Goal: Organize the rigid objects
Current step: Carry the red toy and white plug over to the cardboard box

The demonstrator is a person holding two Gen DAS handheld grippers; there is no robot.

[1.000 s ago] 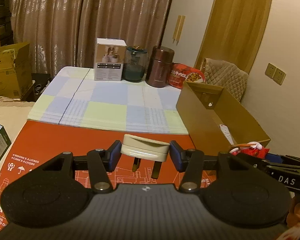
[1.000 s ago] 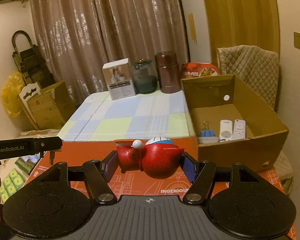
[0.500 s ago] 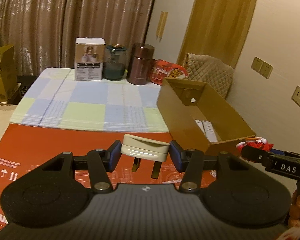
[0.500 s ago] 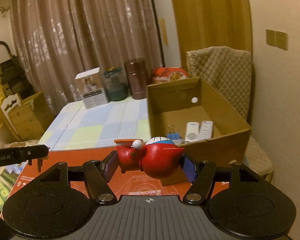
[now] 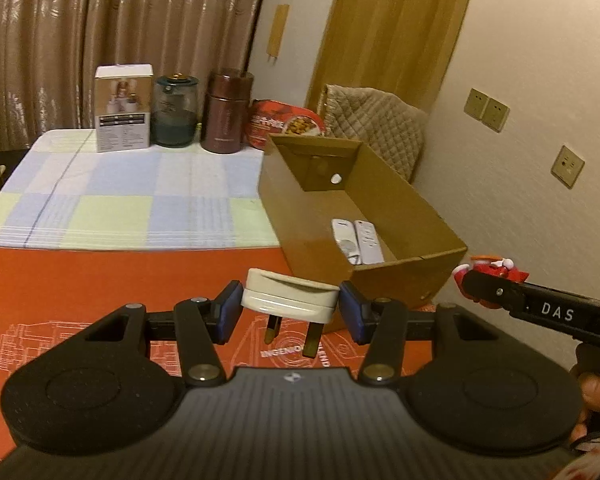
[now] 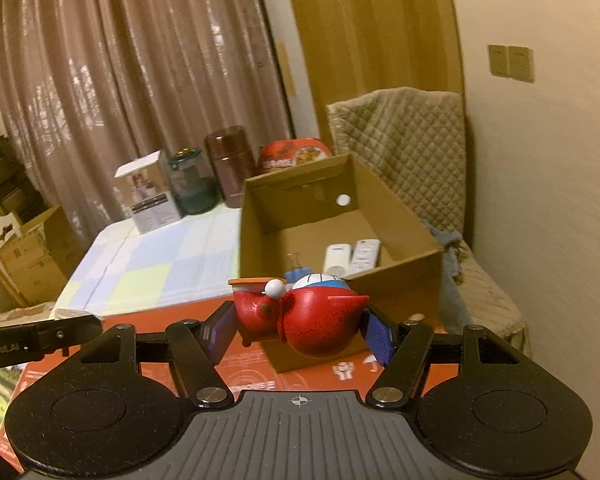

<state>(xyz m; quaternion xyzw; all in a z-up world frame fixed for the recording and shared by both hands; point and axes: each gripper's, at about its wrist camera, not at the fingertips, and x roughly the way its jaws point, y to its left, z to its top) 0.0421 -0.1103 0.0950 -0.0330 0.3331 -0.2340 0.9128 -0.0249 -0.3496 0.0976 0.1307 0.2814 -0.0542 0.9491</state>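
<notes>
My left gripper (image 5: 290,308) is shut on a white three-pin plug (image 5: 290,296), held above the red mat just left of an open cardboard box (image 5: 420,276). My right gripper (image 6: 298,326) is shut on a red toy figure (image 6: 308,320) and holds it in front of the box's near wall (image 6: 400,284). Two white remotes (image 6: 352,256) and a blue binder clip (image 6: 298,271) lie inside the box. In the left wrist view the right gripper's arm and the toy (image 5: 490,270) show at the right, beside the box's near corner.
A red printed mat (image 5: 80,292) covers the near table, a checked cloth (image 5: 132,200) the far part. At the back stand a white carton (image 5: 123,108), a glass jar (image 5: 176,110), a brown flask (image 5: 228,112) and a red snack pack (image 5: 286,122). A quilted chair (image 6: 412,152) stands behind the box.
Both grippers have swung right and closer to the cardboard box, each still holding its object. The box fills more of both views and its inside shows more fully.
</notes>
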